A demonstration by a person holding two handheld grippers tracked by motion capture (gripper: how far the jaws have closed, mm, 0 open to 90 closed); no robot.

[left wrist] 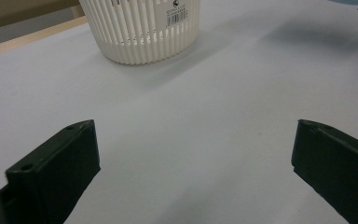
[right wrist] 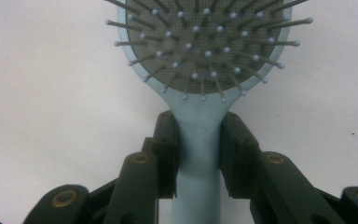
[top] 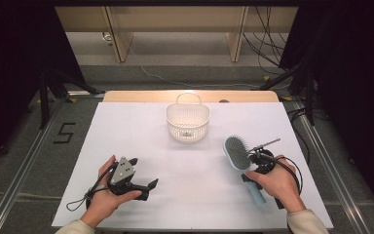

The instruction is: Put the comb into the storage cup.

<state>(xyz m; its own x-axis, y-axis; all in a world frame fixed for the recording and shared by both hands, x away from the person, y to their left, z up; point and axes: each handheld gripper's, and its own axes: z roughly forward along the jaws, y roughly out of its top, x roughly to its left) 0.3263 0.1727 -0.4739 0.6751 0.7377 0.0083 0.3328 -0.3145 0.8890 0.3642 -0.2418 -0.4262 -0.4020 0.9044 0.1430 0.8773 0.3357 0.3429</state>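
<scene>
- Left gripper (top: 143, 187), lower left of the high view: jaws spread wide, holding nothing, resting on the white table (top: 141, 146). Best kept clear of the brush's path.
- Basket (top: 188, 122), upper centre: white, slatted, with a handle, upright and apparently empty; the likely drop spot.
- Brush (top: 238, 155), right of centre: pale blue, oval grey pad, ball-tipped pins facing up.
- Right gripper (right wrist: 198, 154): jaws pinch the brush's neck just below the pad. Lift level and keep the squeeze firm, as the head may sag.
</scene>
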